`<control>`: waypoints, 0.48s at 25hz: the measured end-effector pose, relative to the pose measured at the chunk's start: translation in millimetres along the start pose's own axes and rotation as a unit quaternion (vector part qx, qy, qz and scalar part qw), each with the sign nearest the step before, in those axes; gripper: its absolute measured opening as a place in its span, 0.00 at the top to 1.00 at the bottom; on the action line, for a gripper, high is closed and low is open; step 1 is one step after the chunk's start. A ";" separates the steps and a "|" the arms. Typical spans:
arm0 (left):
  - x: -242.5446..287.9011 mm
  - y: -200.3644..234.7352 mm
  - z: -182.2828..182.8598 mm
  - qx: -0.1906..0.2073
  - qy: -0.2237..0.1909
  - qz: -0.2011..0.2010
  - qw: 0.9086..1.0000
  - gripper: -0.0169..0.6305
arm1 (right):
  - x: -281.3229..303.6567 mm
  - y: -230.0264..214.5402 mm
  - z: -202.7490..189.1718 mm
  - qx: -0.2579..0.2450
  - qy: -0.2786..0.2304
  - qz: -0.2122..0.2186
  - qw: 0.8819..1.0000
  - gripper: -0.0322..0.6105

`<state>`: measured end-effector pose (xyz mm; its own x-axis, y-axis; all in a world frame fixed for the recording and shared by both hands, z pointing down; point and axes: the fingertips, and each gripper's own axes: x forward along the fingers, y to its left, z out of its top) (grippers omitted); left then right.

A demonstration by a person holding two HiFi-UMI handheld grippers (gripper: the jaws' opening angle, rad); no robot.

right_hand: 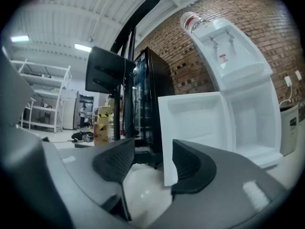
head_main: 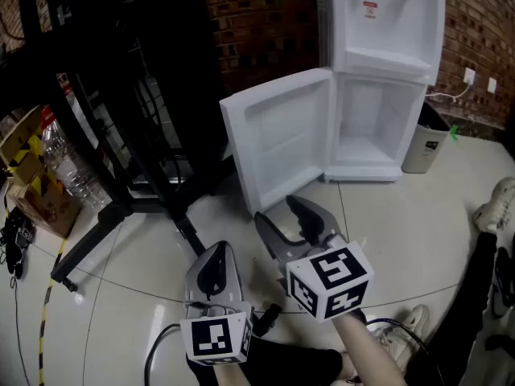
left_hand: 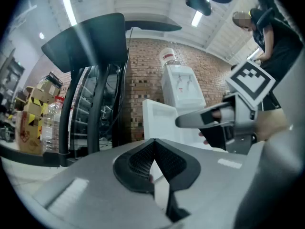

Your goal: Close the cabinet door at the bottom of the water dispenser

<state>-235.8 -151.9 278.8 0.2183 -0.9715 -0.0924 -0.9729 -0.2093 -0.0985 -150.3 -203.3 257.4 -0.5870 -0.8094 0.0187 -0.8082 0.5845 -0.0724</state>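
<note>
Brick wall, black stand, cardboard boxes, plastic bottles, white bin

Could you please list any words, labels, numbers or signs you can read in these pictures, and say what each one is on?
No text can be read.
Red-and-white sticker on the water dispenser: too small to read.
Red bottle label on top: blurred.
Two marker cubes: square patterns, no words.

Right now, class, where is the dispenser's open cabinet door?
In the head view, the cabinet door stands open at centre, left of the water dispenser, beyond the right hand-held gripper.
</note>
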 end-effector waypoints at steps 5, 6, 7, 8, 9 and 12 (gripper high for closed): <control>0.2 10.8 -13.7 -0.030 0.013 -0.010 0.999 0.95 | 78.2 -9.9 -14.2 -0.003 0.016 -0.060 0.998 0.57; 2.6 11.2 -15.6 -0.042 0.013 -0.018 0.999 0.95 | 91.2 -15.3 -17.6 0.010 0.020 -0.069 0.997 0.57; 4.8 12.4 -17.8 -0.055 0.012 -0.024 0.998 0.95 | 101.9 -21.7 -20.1 0.016 0.023 -0.084 0.996 0.57; 6.6 14.6 -20.2 -0.070 0.011 -0.026 0.997 0.95 | 110.1 -28.5 -21.6 0.010 0.023 -0.104 0.994 0.57; 7.8 17.5 -22.3 -0.083 0.010 -0.025 0.996 0.95 | 116.6 -34.4 -22.5 -0.003 0.022 -0.124 0.992 0.57; 9.5 26.3 -23.6 -0.116 0.000 -0.018 0.993 0.95 | 135.1 -42.3 -25.8 -0.034 0.025 -0.150 0.988 0.57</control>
<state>-261.1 -169.2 298.7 0.2526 -0.9632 -0.0922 -0.9561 -0.2631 0.1289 -196.6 -335.9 288.7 -0.3211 -0.9438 0.0779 -0.9463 0.3230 0.0117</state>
